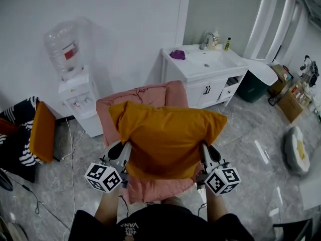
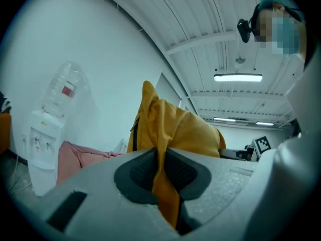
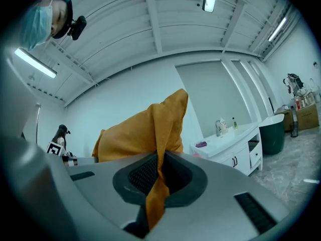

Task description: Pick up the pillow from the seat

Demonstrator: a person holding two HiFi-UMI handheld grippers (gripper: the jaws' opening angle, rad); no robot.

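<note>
Well, the orange pillow [image 1: 168, 134] is held up in the air above the pink seat [image 1: 155, 189], and it is not seen to rest on it. The left gripper [image 2: 161, 170] is clamped on a fold of cloth at the pillow's left edge. The right gripper [image 3: 158, 173] is clamped on a fold at its right edge. In both gripper views a thin strip of orange cloth is squeezed flat between the dark pads.

The pillow can be judged soft, puffy and light. It can be squashed and it will not break if dropped. The cloth is bunched up where it is pinched, so it is floppy (a thin pinch like this could slip out if it is tugged hard). The fat middle looks too thick for the jaws. The best places to hold are thought to be the two side edges or the corners, where only cloth has to be gripped. With one grip on each side, the pillow is kept from drooping.

Now the things are counted. Two grippers are seen. Two orange pillows are seen: the one held, and a second orange pillow [image 1: 42, 132] propped at the far left. One pink seat, one water cooler [image 1: 75, 97] and one white sink cabinet [image 1: 200, 72] are seen, with one purple cloth [image 1: 177, 54] laid on it.
</note>
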